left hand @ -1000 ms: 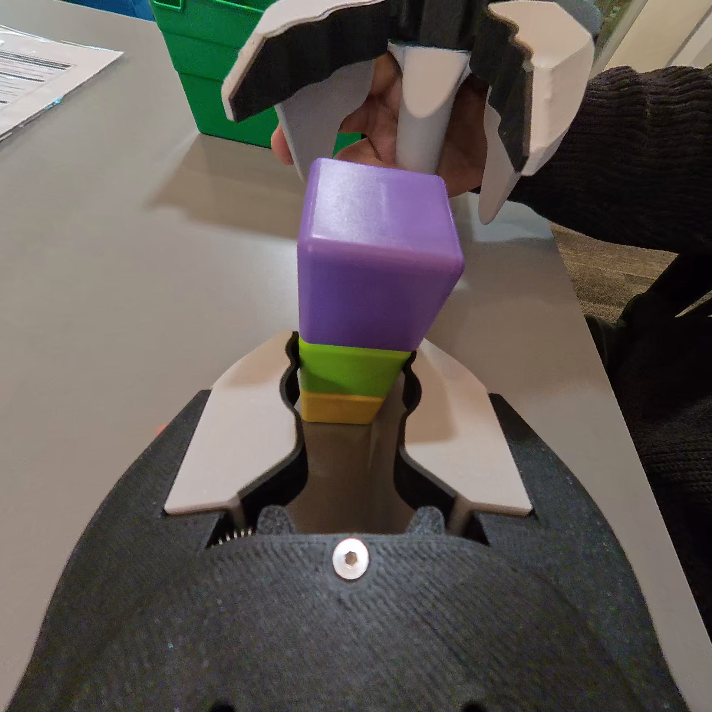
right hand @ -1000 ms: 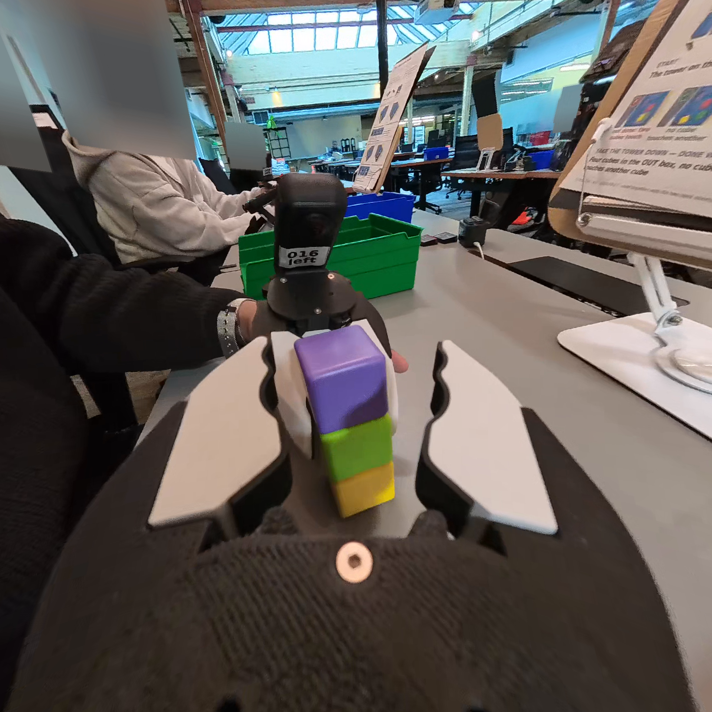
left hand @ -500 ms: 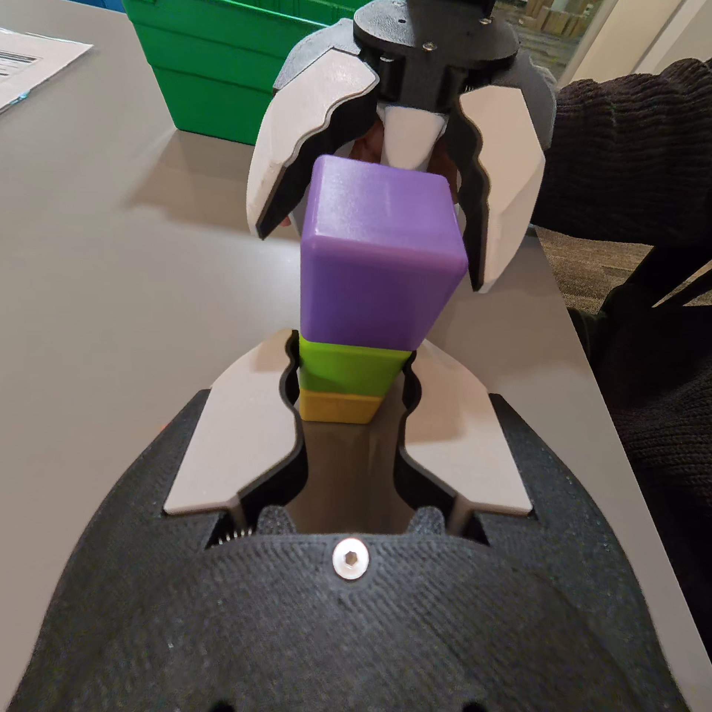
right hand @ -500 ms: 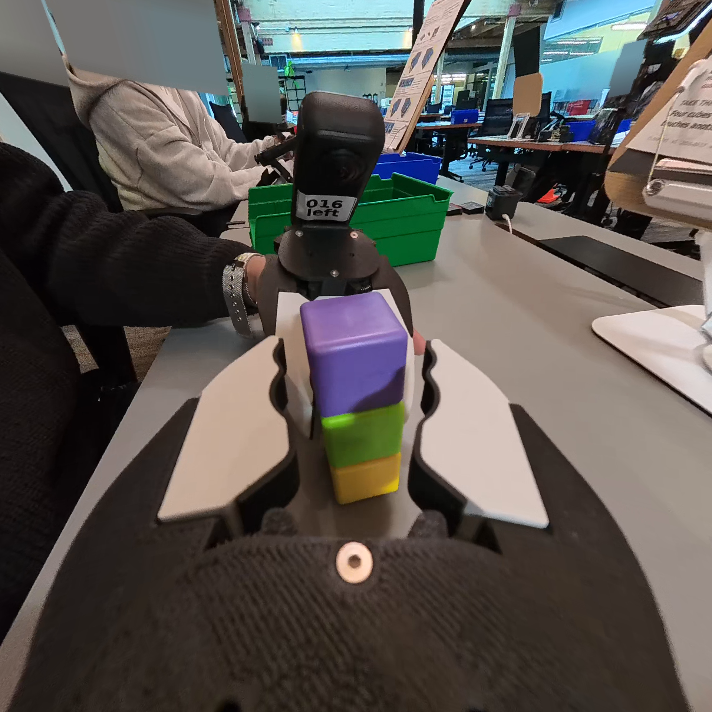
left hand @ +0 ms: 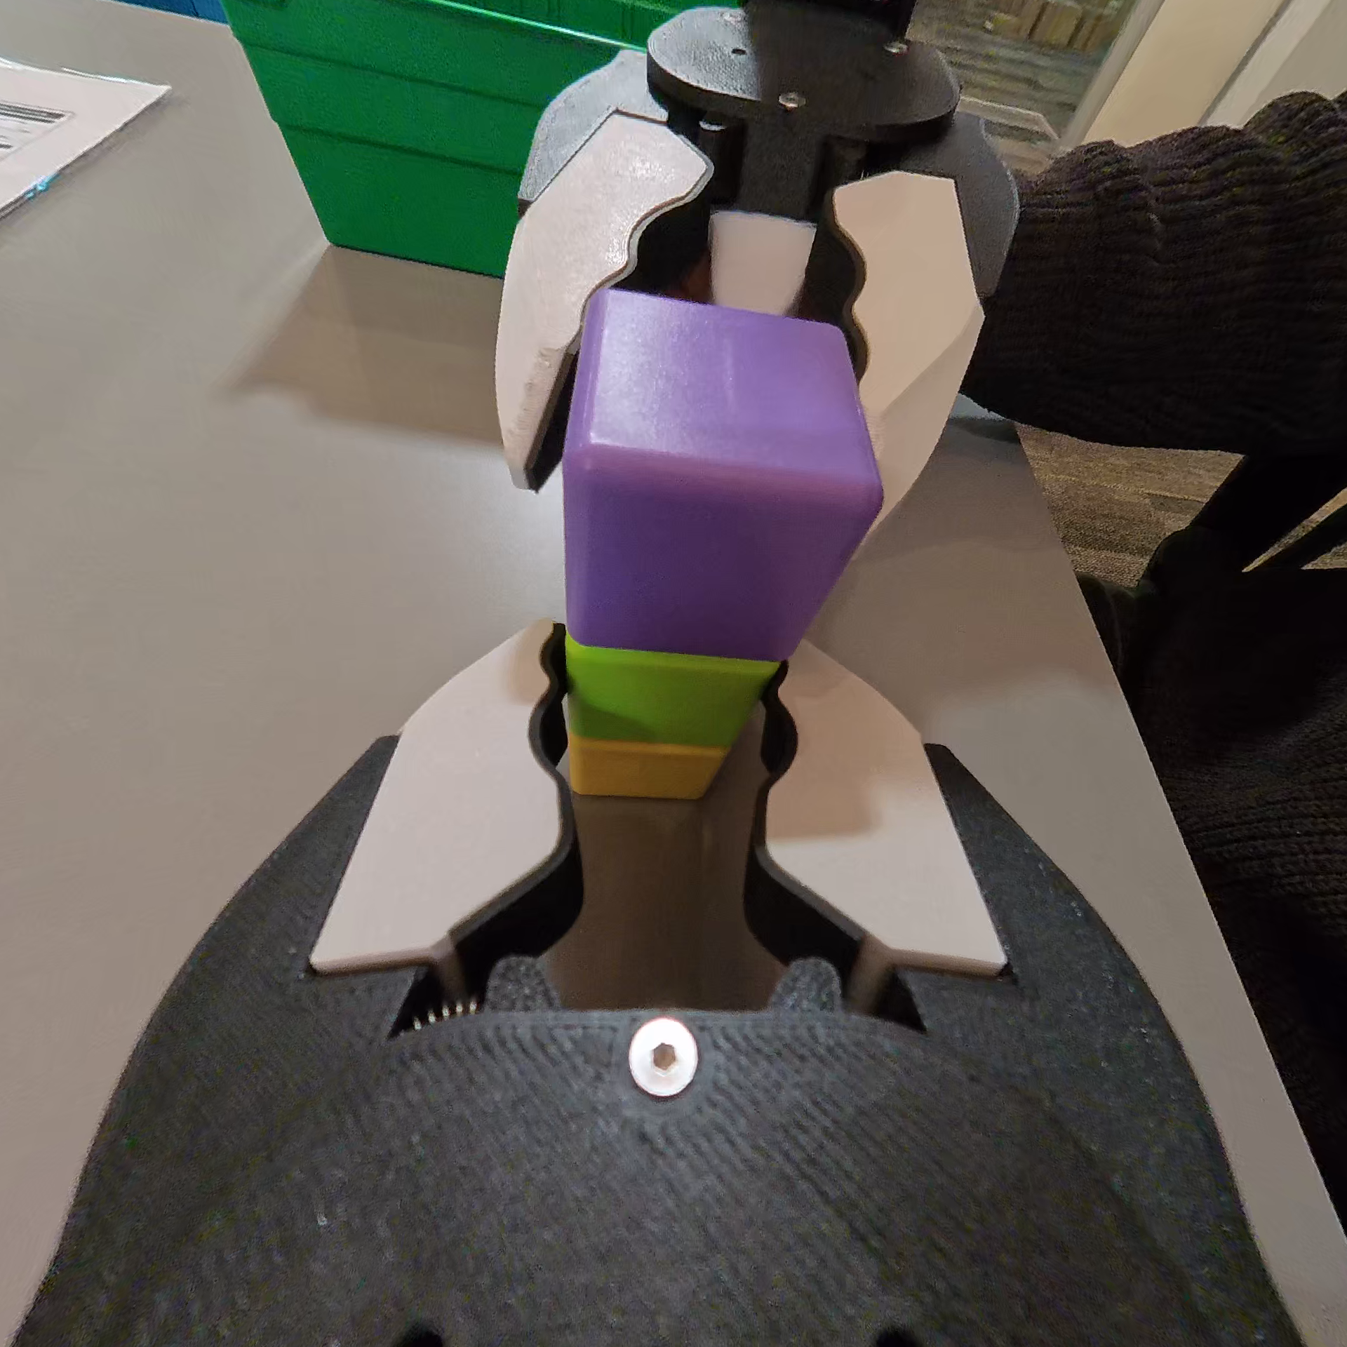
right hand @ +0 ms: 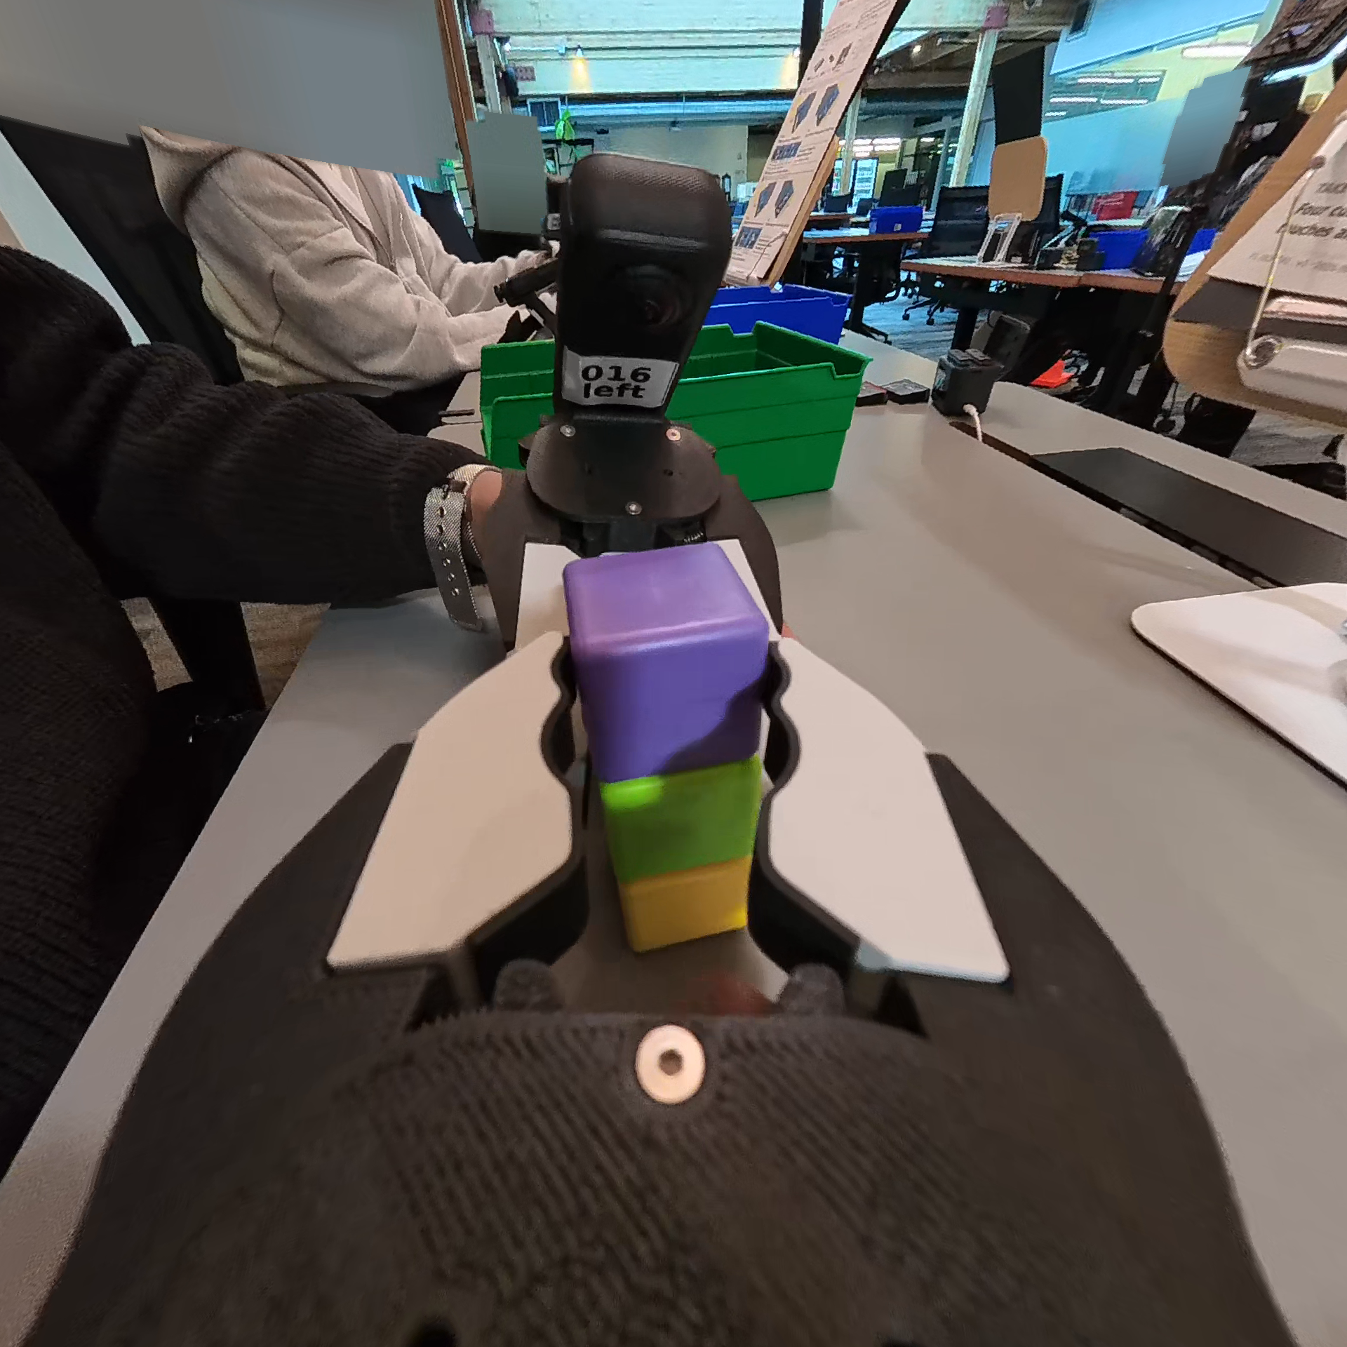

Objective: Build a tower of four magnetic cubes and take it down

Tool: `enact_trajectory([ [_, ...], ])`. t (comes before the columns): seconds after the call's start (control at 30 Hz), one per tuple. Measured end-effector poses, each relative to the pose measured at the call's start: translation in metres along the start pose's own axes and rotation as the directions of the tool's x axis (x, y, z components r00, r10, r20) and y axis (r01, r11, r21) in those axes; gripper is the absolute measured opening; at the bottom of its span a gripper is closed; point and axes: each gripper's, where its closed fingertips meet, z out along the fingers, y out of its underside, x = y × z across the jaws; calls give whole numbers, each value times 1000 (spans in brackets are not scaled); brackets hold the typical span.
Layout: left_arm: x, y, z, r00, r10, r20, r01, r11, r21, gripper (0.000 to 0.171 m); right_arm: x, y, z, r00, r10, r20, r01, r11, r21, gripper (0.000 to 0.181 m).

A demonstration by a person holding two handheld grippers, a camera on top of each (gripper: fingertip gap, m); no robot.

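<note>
Purple block [left hand: 714,466] pinched by level right tongs [right hand: 670,700]; left tongs [left hand: 663,700] pinch green block [left hand: 660,692].

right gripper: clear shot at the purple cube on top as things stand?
Probably yes. The right gripper already straddles the purple cube, nothing between them; the left gripper grips lower, on the green cube.

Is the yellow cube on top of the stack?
No. In the right wrist view the purple cube tops the stack, the green cube sits under it, and the yellow cube is at the bottom.
</note>
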Motion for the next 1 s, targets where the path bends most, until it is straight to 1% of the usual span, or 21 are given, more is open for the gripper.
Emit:
enact_trajectory([
  [0.1, 0, 0, 0, 1000, 1, 4, -1, 1000, -1, 51, 0, 0, -1, 1000, -7, 4, 7, 1000, -12, 50],
  [0.2, -2, 0, 1, 1000, -1, 13, 2, 1000, -1, 51, 4, -1, -1, 1000, -14, -20, 14, 1000, -9, 50],
  [0.3, -3, 0, 1, 1000, -5, 19, 5, 1000, -2, 50, 10, -4, -2, 997, -35, -63, 35, 999, -2, 50],
  [0.37, -2, 0, 1, 1000, -9, 7, 9, 1000, -3, 50, 19, -7, -7, 990, -60, -124, 62, 998, 8, 50],
  [0.5, 0, 1, 2, 1000, 24, 18, -24, 1000, -14, 50, 33, -30, -26, 982, -6, -189, 27, 994, 105, 50],
  [0.57, 1, 1, 3, 999, 32, 18, -32, 999, -20, 50, 38, -42, -34, 972, -7, -236, 34, 993, 110, 50],
  [0.67, 1, 2, 4, 999, 28, 16, -28, 999, -24, 50, 44, -65, -48, 951, -33, -309, 61, 995, 84, 50],
  [0.7, 1, 2, 4, 999, 27, 18, -26, 999, -25, 50, 45, -72, -55, 945, -45, -324, 69, 996, 62, 50],
  [0.77, -1, 3, 4, 999, 22, 31, -21, 999, -31, 50, 40, -87, -69, 951, -78, -298, 89, 996, 25, 50],
  [0.83, -2, 5, 5, 999, 15, 33, -14, 999, -47, 50, 36, -102, -89, 951, -119, -286, 127, 992, 7, 50],
  [0.87, -2, 6, 6, 999, 11, 32, -9, 998, -59, 50, 37, -107, -102, 942, -142, -304, 145, 989, -14, 50],
  [0.93, -2, 9, 7, 999, 5, 32, -3, 997, -78, 50, 49, -110, -135, 903, -191, -384, 166, 981, -97, 50],
  [1.0, -2, 9, 8, 999, 6, 33, -3, 997, -83, 50, 66, -105, -176, 837, -232, -496, 146, 967, -207, 50],
])
